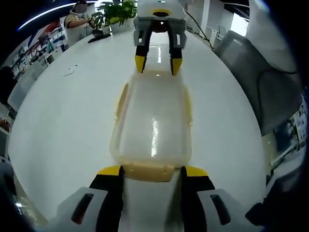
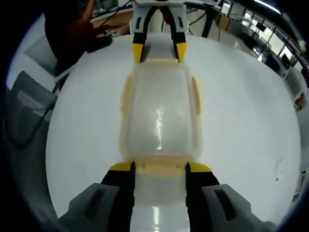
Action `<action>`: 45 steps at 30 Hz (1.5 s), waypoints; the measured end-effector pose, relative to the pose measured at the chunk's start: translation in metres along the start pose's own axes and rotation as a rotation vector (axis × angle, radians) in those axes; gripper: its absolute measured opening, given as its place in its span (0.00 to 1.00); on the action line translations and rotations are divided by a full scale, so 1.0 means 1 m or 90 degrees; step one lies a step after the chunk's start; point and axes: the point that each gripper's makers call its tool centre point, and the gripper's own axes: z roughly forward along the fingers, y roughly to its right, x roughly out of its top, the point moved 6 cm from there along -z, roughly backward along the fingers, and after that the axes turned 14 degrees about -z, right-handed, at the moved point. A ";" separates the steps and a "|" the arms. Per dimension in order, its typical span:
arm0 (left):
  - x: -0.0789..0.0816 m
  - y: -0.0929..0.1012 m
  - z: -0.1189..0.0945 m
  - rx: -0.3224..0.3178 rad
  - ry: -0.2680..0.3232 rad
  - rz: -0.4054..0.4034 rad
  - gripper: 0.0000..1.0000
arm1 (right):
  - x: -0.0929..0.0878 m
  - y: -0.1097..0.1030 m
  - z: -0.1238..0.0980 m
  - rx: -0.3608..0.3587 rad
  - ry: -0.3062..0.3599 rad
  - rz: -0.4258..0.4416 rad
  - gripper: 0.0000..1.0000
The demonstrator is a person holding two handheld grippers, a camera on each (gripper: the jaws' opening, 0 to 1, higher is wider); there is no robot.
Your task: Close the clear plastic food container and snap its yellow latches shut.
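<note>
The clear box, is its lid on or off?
On. The lid lies flat on the clear box, a yellow latch at its near end between the left hand-held gripper tips.

On the glossy white table (image 1: 58, 125), the food container (image 1: 152, 121) is clear with a milky sheen and pale yellow latches (image 1: 147, 171) at its rim, while at either end of it the left gripper (image 1: 151, 170) and the right gripper (image 1: 158, 64) show black jaws tipped bright yellow on grey-white bodies.
</note>
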 end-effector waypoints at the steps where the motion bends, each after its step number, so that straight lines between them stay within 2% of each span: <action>1: 0.000 0.000 0.000 0.000 -0.001 0.001 0.40 | 0.000 0.000 0.000 0.001 0.000 -0.003 0.38; 4: -0.001 -0.004 -0.001 -0.004 -0.009 0.009 0.34 | 0.001 0.000 0.000 0.003 0.003 -0.012 0.38; 14: -0.004 -0.005 -0.001 0.001 -0.013 0.007 0.33 | 0.001 -0.002 0.000 0.005 -0.001 -0.009 0.37; 18: 0.001 0.003 -0.001 0.001 -0.016 0.006 0.33 | 0.001 -0.003 0.001 0.005 -0.002 -0.010 0.37; 30: 0.003 0.009 -0.001 -0.006 -0.005 0.013 0.32 | 0.000 -0.002 0.002 0.009 -0.005 -0.016 0.36; 37: 0.005 0.012 -0.002 -0.001 -0.019 -0.005 0.31 | -0.001 0.000 0.002 0.013 -0.008 -0.020 0.35; 40: 0.005 0.017 -0.004 -0.001 -0.045 -0.015 0.31 | 0.002 0.000 0.002 0.005 -0.014 -0.024 0.35; 45: 0.008 0.026 -0.023 0.010 -0.055 -0.012 0.31 | 0.011 0.001 -0.005 0.006 -0.013 -0.038 0.35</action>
